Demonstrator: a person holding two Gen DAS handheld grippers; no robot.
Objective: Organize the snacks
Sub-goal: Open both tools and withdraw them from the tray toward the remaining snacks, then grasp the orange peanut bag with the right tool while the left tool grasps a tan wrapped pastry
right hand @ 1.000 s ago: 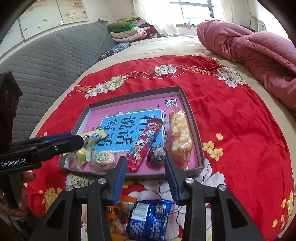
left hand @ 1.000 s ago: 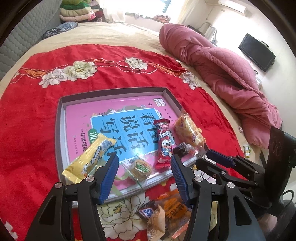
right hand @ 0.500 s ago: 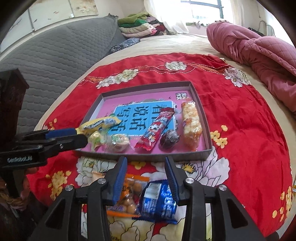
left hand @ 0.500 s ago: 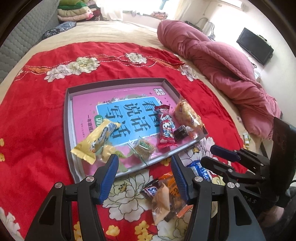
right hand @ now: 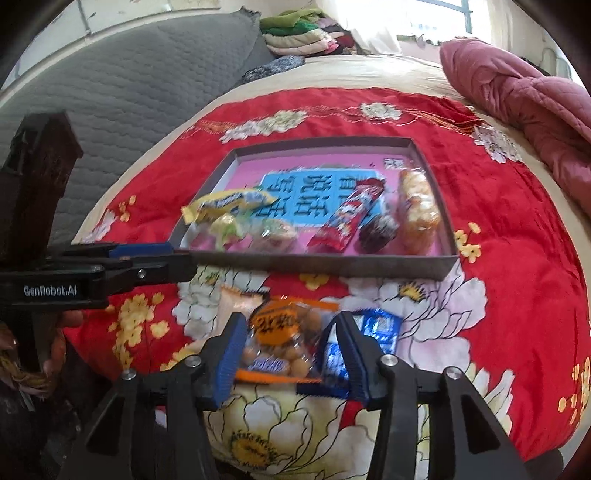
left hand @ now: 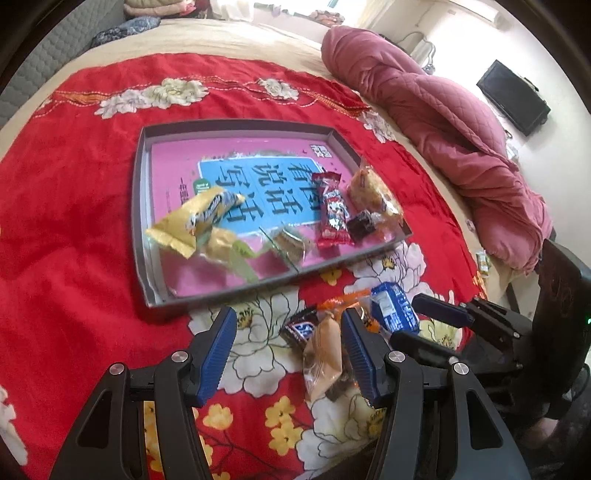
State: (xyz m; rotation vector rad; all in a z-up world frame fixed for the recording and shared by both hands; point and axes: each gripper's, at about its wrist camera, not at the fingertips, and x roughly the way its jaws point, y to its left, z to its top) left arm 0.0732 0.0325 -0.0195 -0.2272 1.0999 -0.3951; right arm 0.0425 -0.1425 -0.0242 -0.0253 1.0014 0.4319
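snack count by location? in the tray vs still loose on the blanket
In the tray: 6 (yellow pack, green-yellow candy, round cookie, red bar, dark candy, puffed-rice pack)
On the blanket: 4 (orange bag, blue pack, tan packet, Snickers)
Total: 10

A tray [left hand: 137, 206] lies on the bed's blanket [left hand: 66, 192], snacks [left hand: 332, 210] lined along its near edge; more packets [right hand: 284, 332] lie nearer, outside it.

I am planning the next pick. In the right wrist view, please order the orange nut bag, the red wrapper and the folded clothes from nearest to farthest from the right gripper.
1. Orange nut bag, between the right gripper's fingers.
2. Red wrapper, inside the tray.
3. Folded clothes, far back.
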